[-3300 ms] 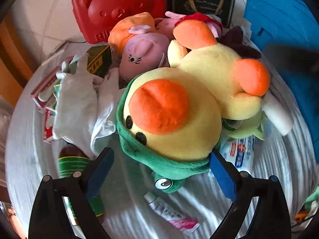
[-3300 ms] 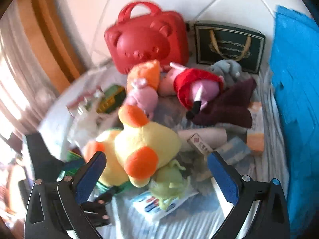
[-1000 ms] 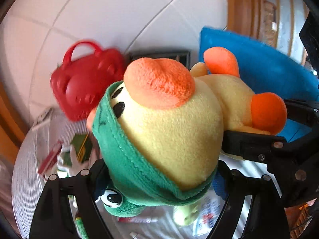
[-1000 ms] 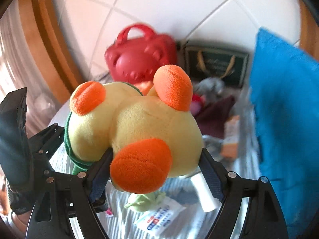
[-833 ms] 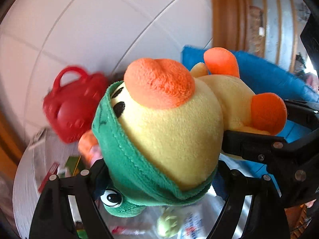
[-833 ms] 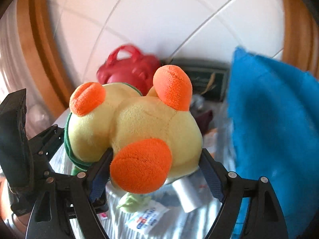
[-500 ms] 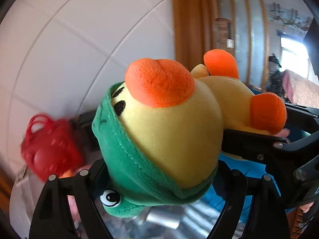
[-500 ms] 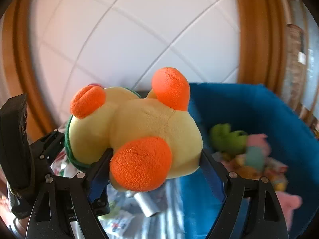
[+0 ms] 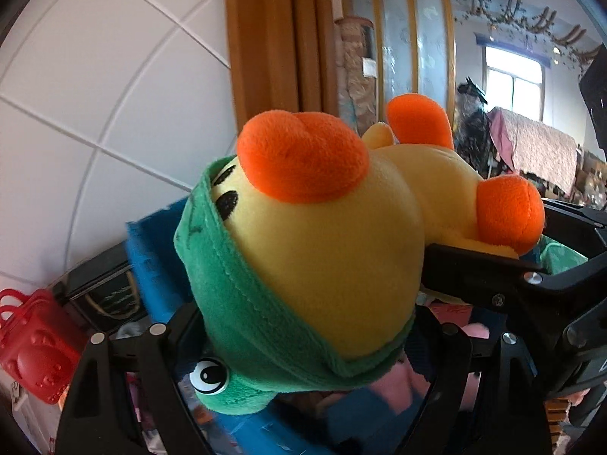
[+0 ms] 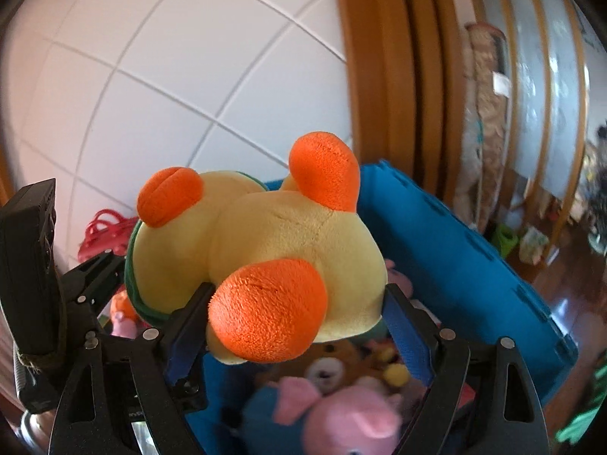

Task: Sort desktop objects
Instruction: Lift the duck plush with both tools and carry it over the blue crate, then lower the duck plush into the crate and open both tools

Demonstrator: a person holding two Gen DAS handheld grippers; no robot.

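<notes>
The yellow duck plush (image 9: 341, 250) with its green frog hood (image 9: 242, 326) is up in the air, left gripper (image 9: 303, 326) pinching the head, right gripper (image 10: 299, 314) pinching the body. Below it sits the blue storage bin (image 10: 455, 258), plush toys (image 10: 341, 413) piled inside. Far left, a red bear case (image 9: 34, 360) sits against the white tiled wall (image 9: 95, 94).

Yellow duck (image 9: 334, 258) with orange beak and feet, green hood; blue bin (image 10: 447, 250); red case (image 9: 34, 356); blurred toys inside look mostly pink.
</notes>
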